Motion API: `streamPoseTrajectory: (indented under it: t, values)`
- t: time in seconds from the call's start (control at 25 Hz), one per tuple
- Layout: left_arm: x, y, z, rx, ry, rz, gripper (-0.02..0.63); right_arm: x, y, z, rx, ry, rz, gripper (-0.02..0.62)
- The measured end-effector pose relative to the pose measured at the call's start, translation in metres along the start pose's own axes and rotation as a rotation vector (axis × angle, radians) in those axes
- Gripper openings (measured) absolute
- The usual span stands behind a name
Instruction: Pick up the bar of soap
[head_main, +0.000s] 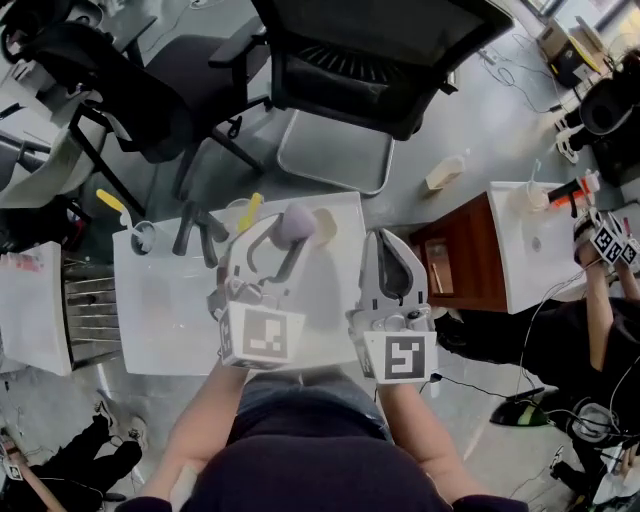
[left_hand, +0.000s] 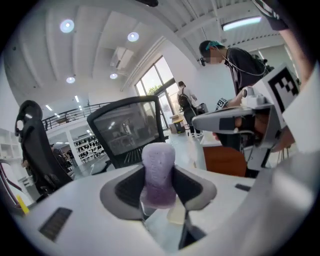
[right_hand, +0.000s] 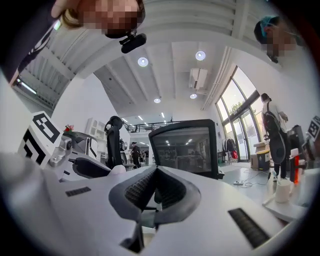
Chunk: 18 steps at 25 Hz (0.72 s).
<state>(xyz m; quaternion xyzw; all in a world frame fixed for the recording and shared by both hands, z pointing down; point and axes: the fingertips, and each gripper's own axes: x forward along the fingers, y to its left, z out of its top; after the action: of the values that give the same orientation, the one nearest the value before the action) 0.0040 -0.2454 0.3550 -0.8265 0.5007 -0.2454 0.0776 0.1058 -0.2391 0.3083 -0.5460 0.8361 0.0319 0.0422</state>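
Head view: left gripper (head_main: 288, 238) sits over the far edge of the white counter (head_main: 160, 300), with the purple bar of soap (head_main: 296, 224) at its tips. Right gripper (head_main: 393, 268) is just off the counter's right edge.

Left gripper view: left gripper (left_hand: 159, 186) jaws pinch the soap (left_hand: 159, 167), which stands upright between the pads.

Right gripper view: right gripper (right_hand: 157, 190) jaws are pressed together, with nothing between them.

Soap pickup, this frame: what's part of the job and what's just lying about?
Job: bar of soap, clamped in the left gripper.
Lying about: right gripper, shut and empty; office chair; dark tools; yellow-tipped utensil.
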Motion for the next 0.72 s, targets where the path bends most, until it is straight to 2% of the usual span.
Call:
streamPoseTrajectory:
  t: [0.16,0.4,0.72]
  values:
    - [-0.027,0.017,0.023,-0.065,-0.076,0.041,0.176,0.005,0.014,0.027,-0.035,-0.029,0.033,0.015]
    - [-0.077,0.053,0.061,-0.082,-0.216,0.149,0.176,0.007,0.037,0.067,-0.063,-0.071,0.067,0.015]
    - [-0.134,0.097,0.076,-0.149,-0.333,0.306,0.176,0.010,0.061,0.111,-0.095,-0.154,0.095,0.015]
